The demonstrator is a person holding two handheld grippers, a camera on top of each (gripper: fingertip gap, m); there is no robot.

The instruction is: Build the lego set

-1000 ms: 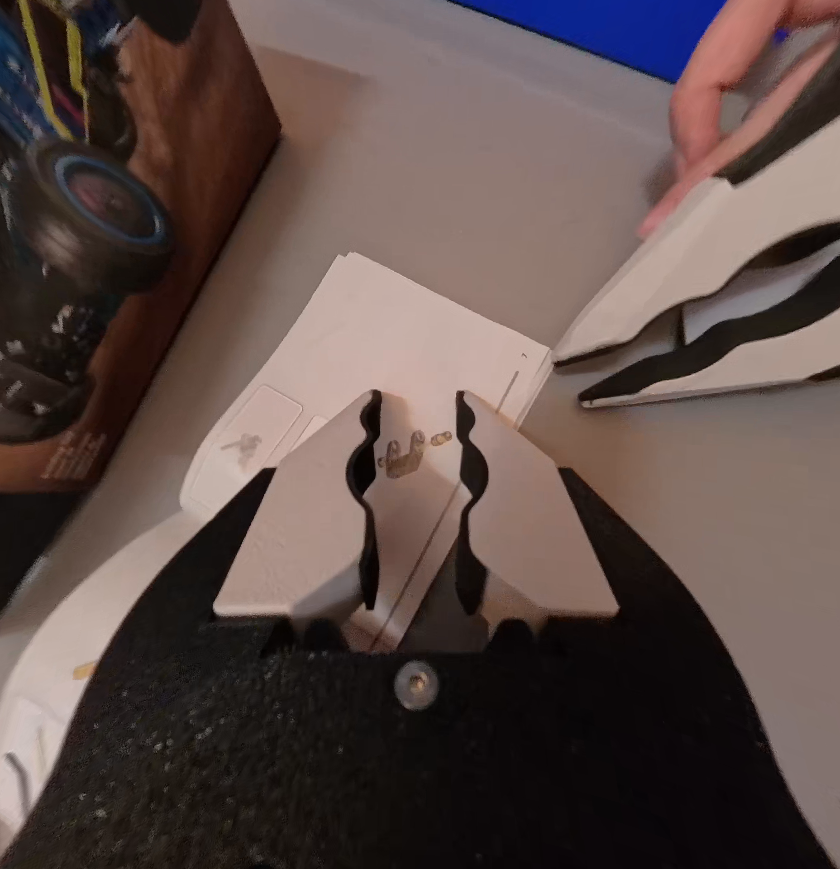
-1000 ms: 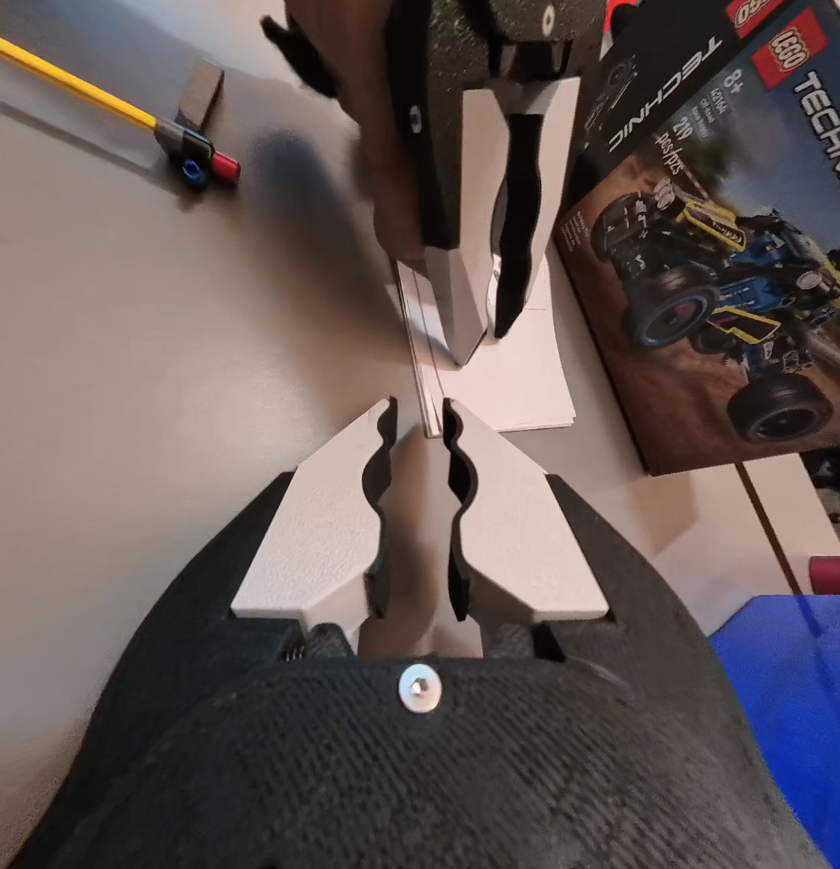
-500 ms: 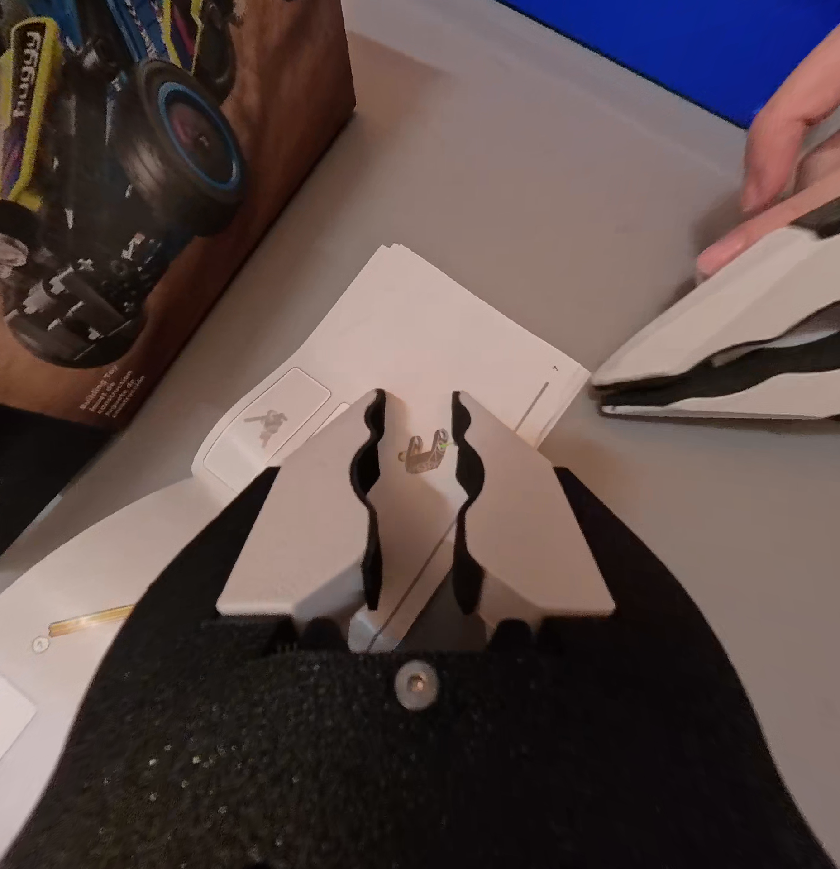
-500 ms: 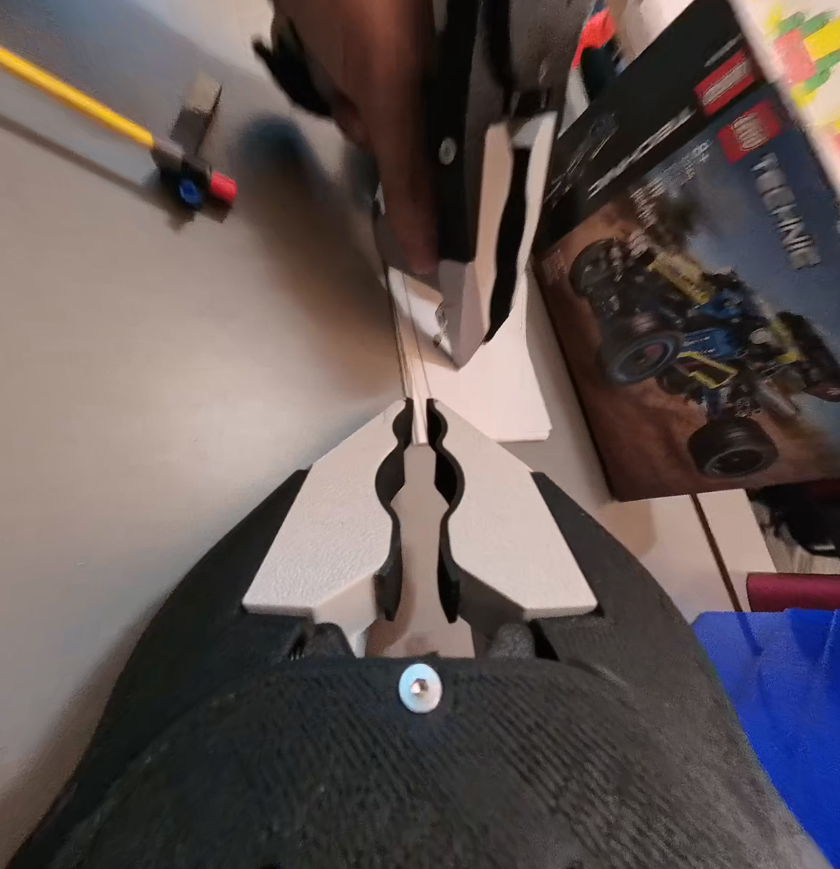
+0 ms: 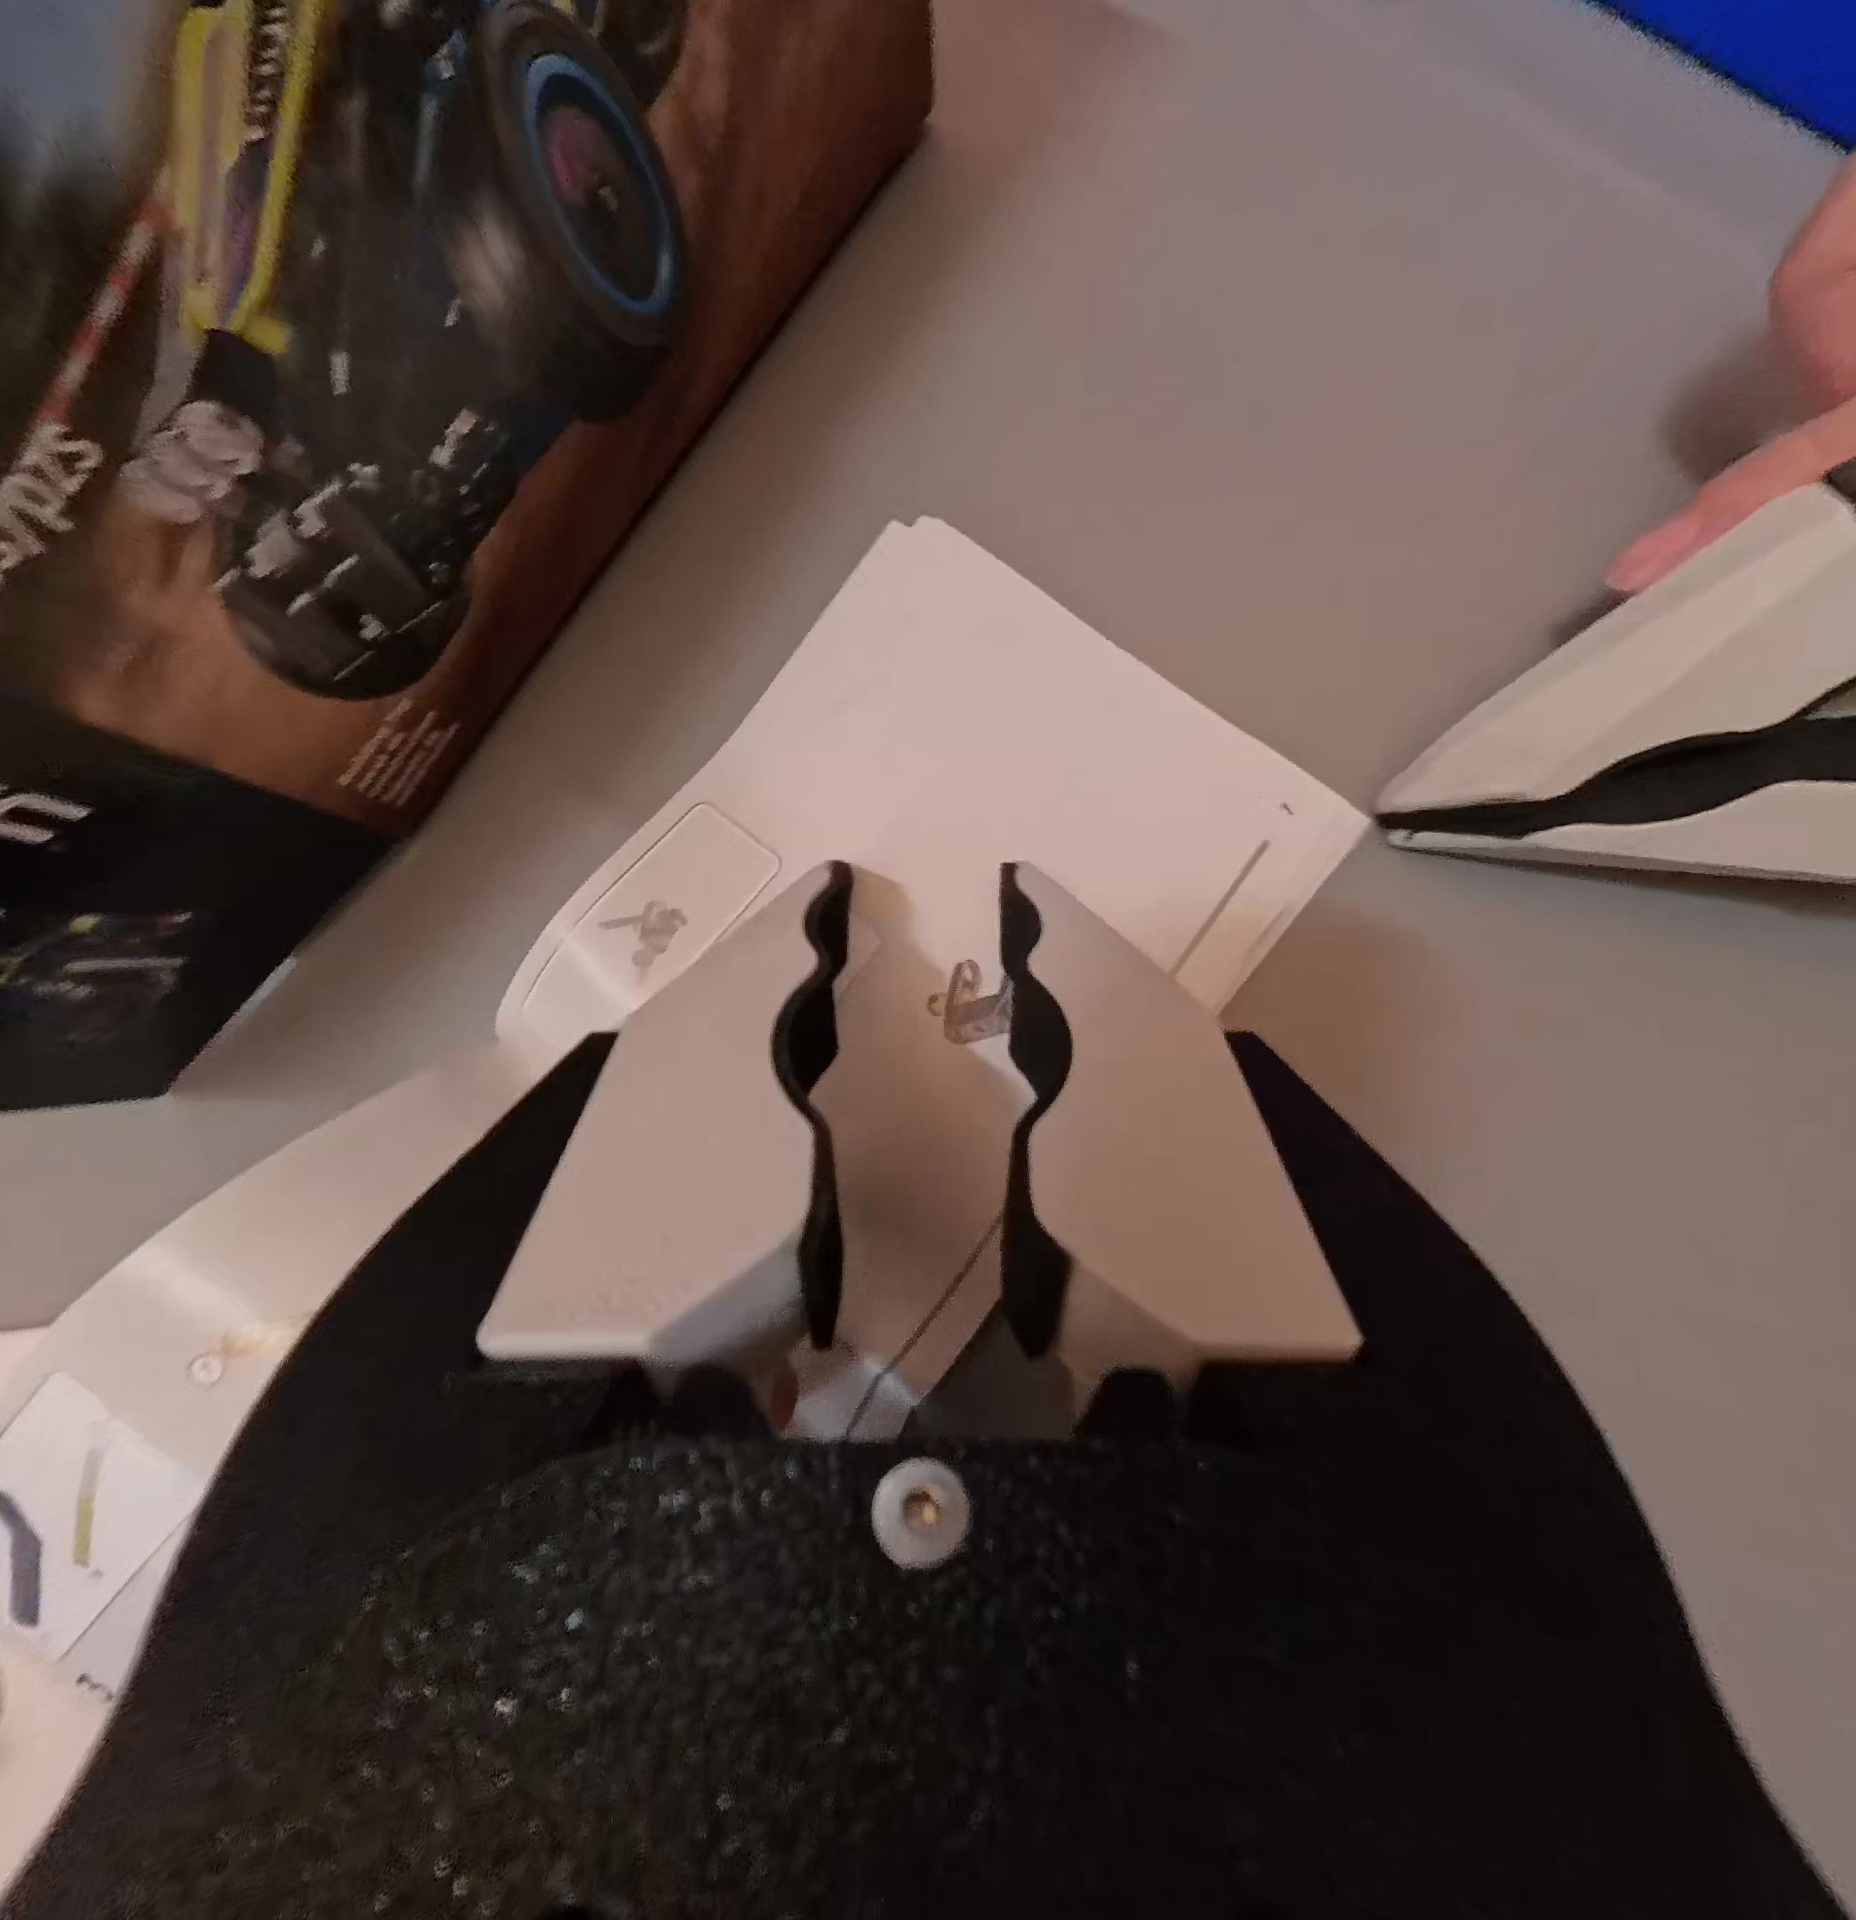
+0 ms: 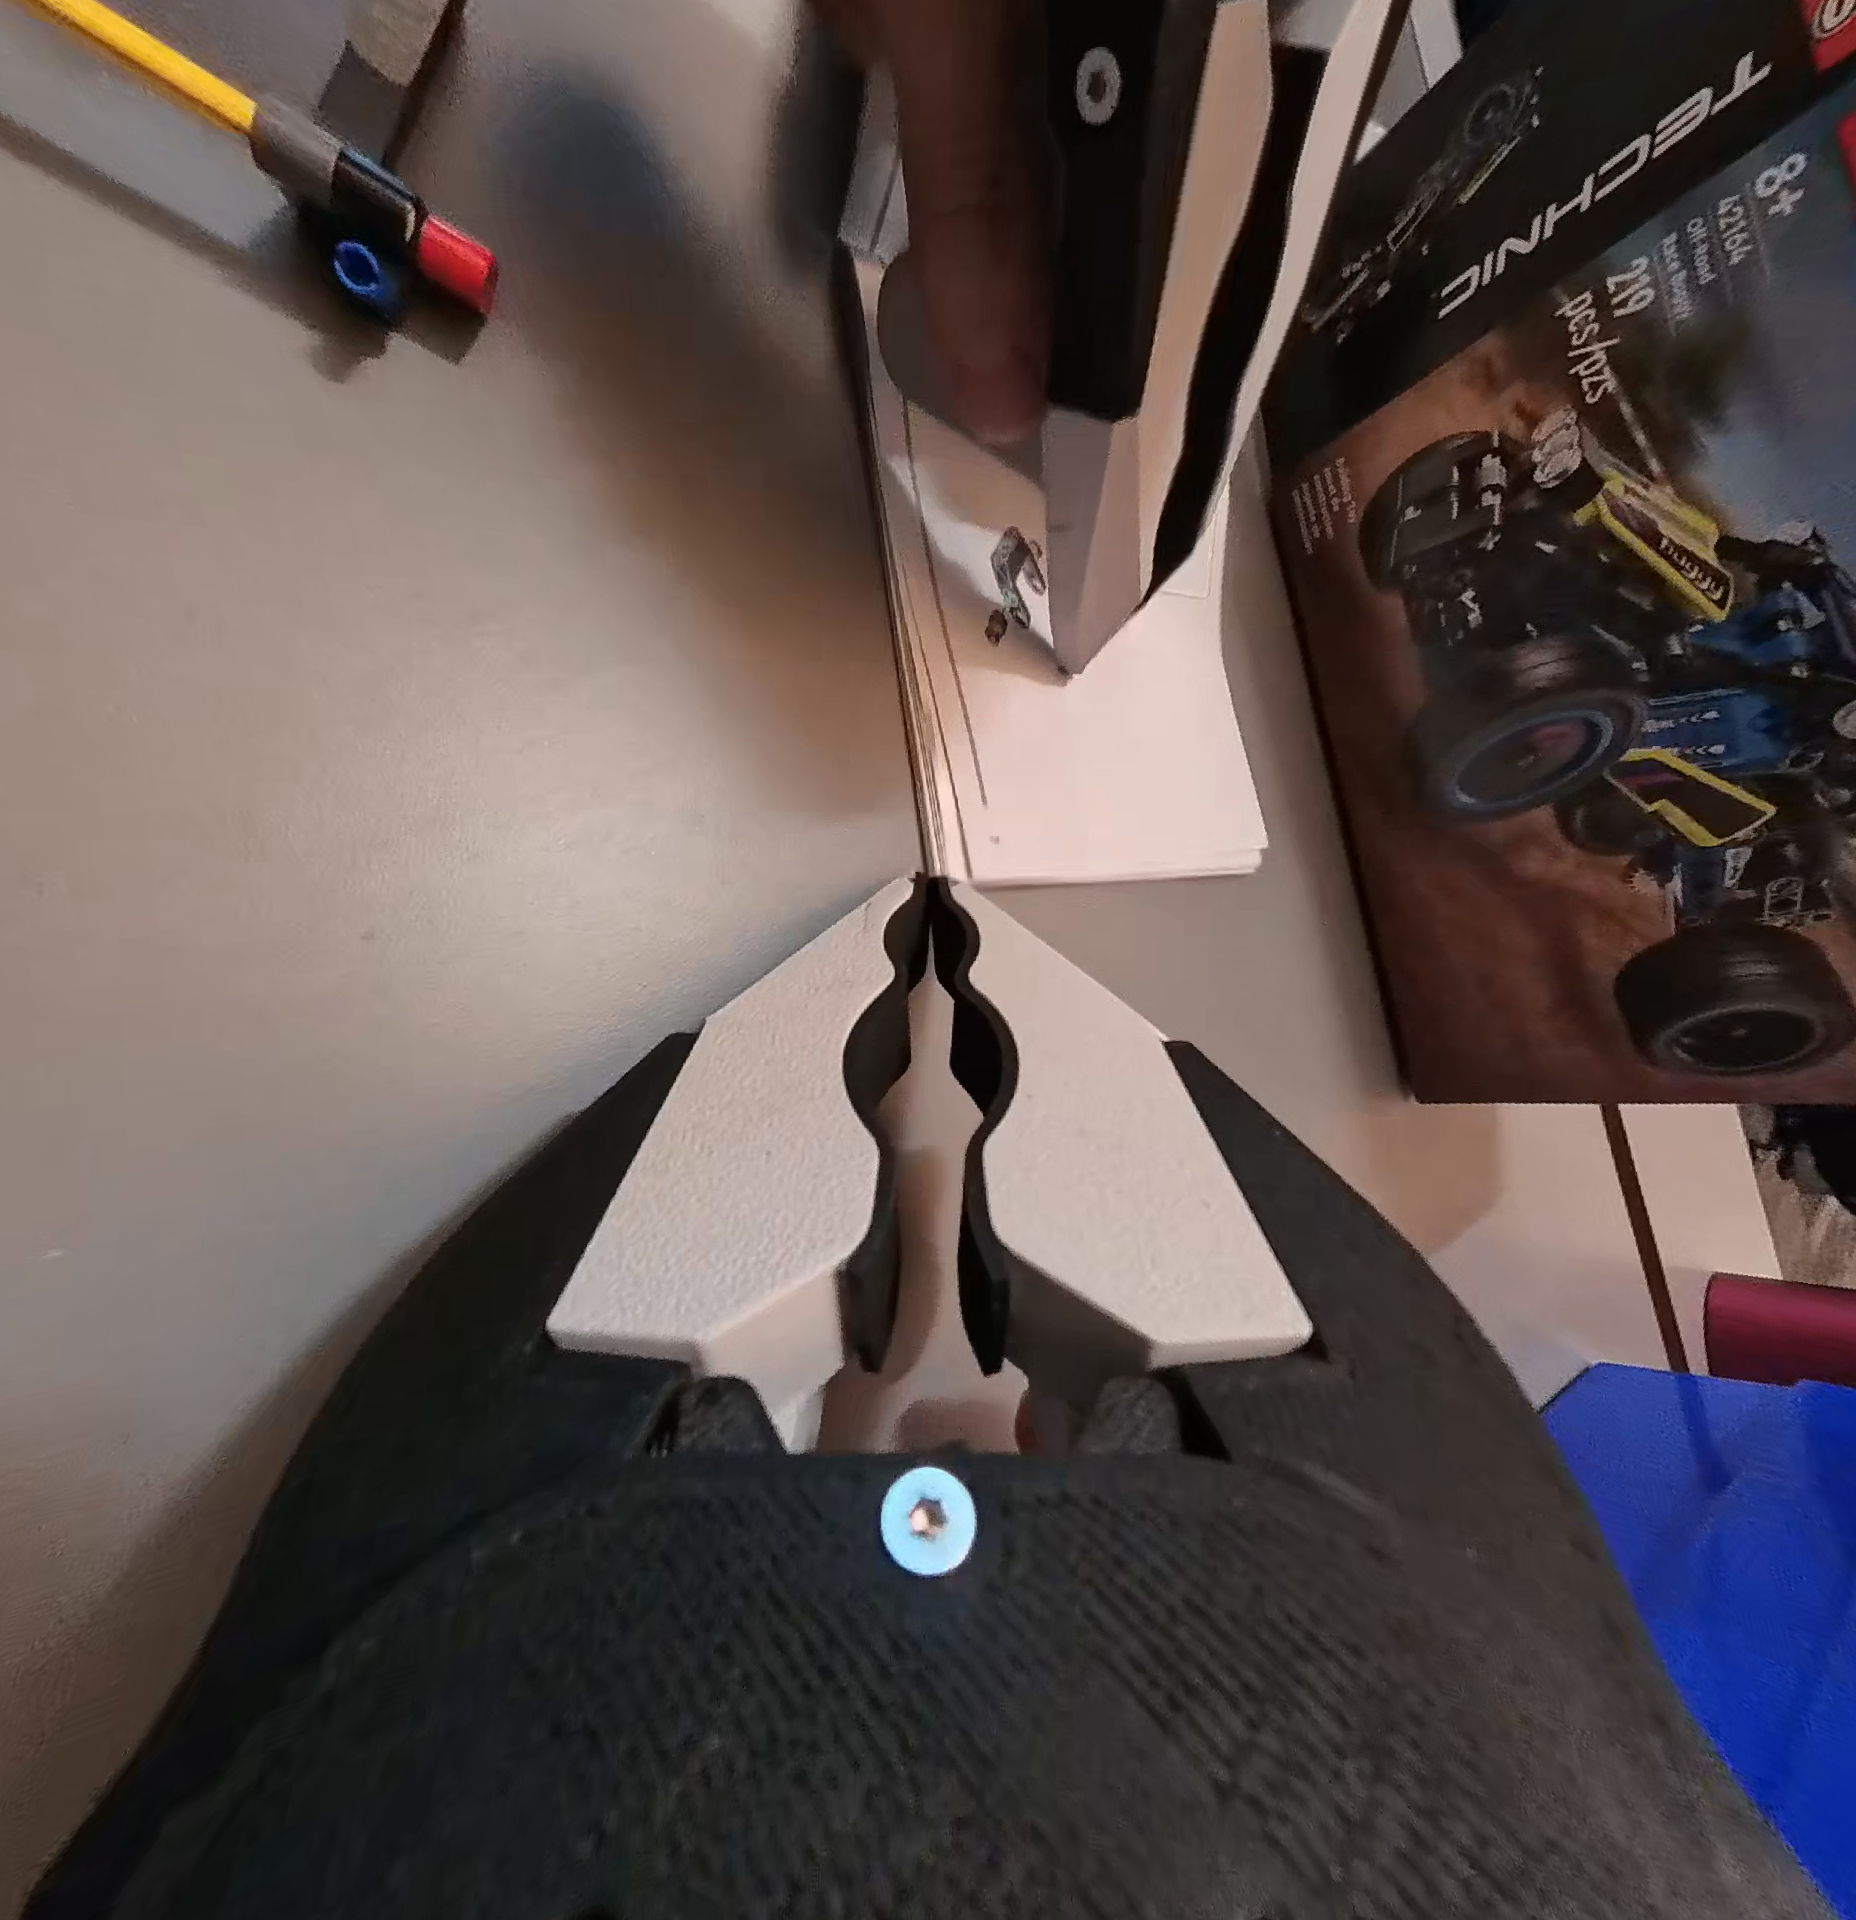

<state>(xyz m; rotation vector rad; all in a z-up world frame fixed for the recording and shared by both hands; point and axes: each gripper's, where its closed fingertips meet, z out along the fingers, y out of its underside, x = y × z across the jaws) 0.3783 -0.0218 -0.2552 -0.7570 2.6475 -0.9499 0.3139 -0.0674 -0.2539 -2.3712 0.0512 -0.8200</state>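
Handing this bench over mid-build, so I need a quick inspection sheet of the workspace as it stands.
Surface: grey table, mostly bare.
Job's things: open instruction booklet; set box beside it; small assembly with yellow rod at the far corner.
Clutter: nothing seen.
Grippers: left gripper open over the booklet page; right gripper shut at the booklet's corner, whether it pinches a page cannot be told.
Cables: nothing seen.
Surroundings: blue bin at the table edge.

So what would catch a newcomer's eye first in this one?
Probably the set box with its buggy picture, lying right of the white instruction booklet. Next, the right gripper, its tips closed on the booklet's near corner, while the open left gripper hovers over the pages. A small partly built piece with a yellow axle lies far left.
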